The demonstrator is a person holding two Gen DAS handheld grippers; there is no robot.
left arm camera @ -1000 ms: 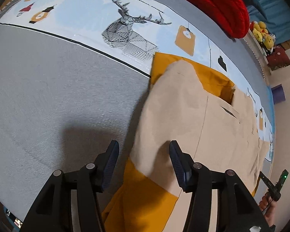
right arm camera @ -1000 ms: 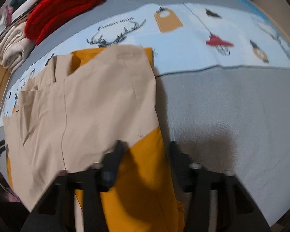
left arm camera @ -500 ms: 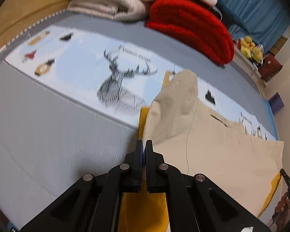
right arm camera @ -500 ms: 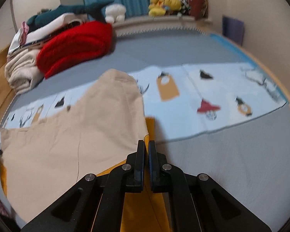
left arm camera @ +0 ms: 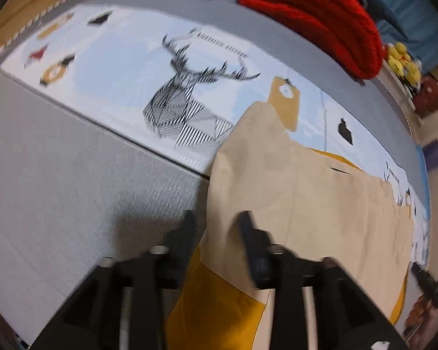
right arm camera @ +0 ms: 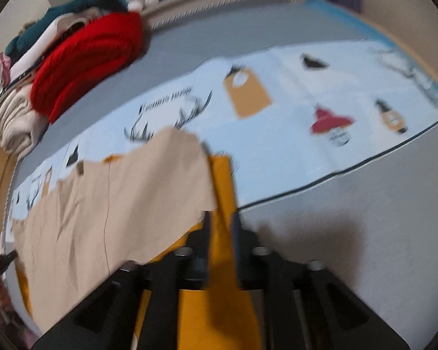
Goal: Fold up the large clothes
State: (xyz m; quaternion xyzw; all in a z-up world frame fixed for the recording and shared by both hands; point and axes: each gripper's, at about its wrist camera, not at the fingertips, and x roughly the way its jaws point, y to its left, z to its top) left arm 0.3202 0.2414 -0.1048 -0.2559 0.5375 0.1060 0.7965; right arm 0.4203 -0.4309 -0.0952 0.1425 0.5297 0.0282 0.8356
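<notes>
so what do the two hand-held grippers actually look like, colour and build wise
Both are matte black. The left hand-held gripper has two flat, paddle-like fingers on angular black linkage arms with round silver pivot pins and bare metal rods beneath. The right hand-held gripper has the same build: black triangular cut-out linkages, silver pins, narrow flat fingers. No cables or sleeves are visible, and motion blur hides any fine markings.

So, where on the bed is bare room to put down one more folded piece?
The plain grey cover left of the beige garment is bare, up to the printed blue sheet. In the right wrist view, grey cover right of the mustard cloth is bare too. Crowded: the far edge, with the red blanket and cream stack.
</notes>
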